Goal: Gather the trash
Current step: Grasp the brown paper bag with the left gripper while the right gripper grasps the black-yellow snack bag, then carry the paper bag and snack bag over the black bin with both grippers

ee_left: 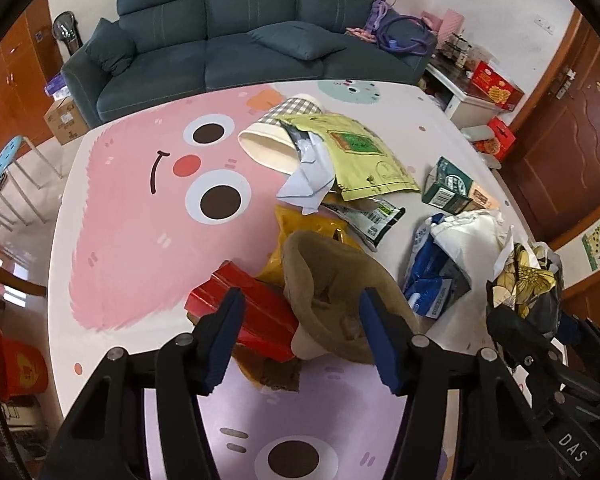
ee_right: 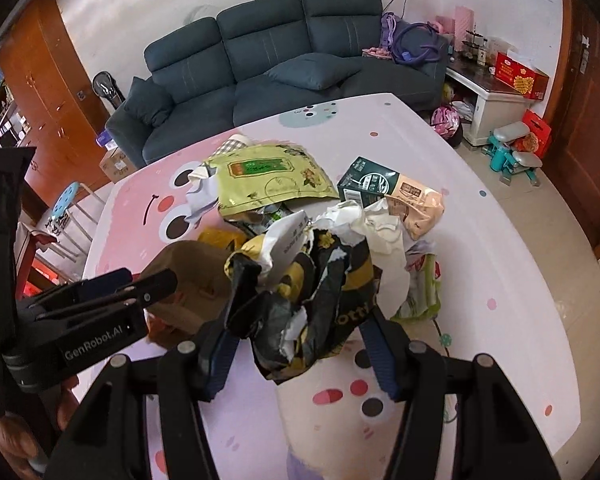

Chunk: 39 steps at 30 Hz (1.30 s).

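Note:
Trash lies on a table with a pink cartoon cover. My left gripper is open, its fingers astride a crumpled brown paper bag and a red box. My right gripper is wide apart around a crumpled black-and-gold bag, also seen in the left wrist view; its jaws look not closed on it. Further off lie a paper cup, a yellow-green pouch, a green carton, white paper and a blue packet.
A dark blue sofa stands behind the table. A blue stool and a red bucket are at the left. A white cabinet with red boxes is at the right, near a wooden door.

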### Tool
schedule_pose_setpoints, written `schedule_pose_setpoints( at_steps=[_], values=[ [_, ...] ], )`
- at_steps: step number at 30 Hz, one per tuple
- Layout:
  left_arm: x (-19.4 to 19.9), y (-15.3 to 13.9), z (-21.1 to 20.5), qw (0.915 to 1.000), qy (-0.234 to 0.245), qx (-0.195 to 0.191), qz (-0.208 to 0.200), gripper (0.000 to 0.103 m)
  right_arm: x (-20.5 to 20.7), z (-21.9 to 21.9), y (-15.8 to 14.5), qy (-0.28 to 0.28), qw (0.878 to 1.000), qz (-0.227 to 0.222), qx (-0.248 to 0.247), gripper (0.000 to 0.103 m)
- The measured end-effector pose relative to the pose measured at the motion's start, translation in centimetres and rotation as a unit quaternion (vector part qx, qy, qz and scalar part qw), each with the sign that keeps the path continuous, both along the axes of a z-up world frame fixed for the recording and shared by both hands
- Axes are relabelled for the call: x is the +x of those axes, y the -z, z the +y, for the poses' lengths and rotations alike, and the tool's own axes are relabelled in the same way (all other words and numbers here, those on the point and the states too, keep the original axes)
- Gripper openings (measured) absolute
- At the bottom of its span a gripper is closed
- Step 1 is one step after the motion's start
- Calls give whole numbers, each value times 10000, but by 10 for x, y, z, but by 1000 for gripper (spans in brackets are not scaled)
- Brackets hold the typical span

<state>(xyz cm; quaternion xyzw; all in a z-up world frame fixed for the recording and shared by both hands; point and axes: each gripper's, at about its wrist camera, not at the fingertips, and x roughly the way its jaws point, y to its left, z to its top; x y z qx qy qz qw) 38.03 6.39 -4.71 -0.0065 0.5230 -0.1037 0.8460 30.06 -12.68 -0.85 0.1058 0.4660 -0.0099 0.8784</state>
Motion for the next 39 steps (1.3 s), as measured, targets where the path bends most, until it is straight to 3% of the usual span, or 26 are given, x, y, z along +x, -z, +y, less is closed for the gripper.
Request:
schedule_pose_setpoints(
  at_steps=[3,5,7,8,10,20,29,39],
  values=[
    [4,8,-2,9999,-55,42,99,57,1,-2,2,18,10000,-9,22,58],
    [7,14,-4,9998,-78,107,150,48,0,-2,3,24,10000,-39,34,58],
    [9,20,-3,9995,-118,45,289,29,-1,-2,3,21,10000,-75,39,58],
    [10,22,-2,9992,-157,0,354,13,-2,-2,3,13,10000,-88,34,58],
    [11,27,1,9985,-282,-30,470,10,-5,-1,5,-6,9999,-104,2,58],
    [-29,-14,13,9996,-240,-82,-143,9,-39,8,-12,-123,9990,-423,41,57],
    [-113,-55,20,9980,101,-138,-608,9,-105,24,-47,-304,9961,-813,-145,57],
    [-209,-72,14,9952,464,-183,-838,9,-190,15,-64,-198,9959,-842,-258,57]
  ],
)
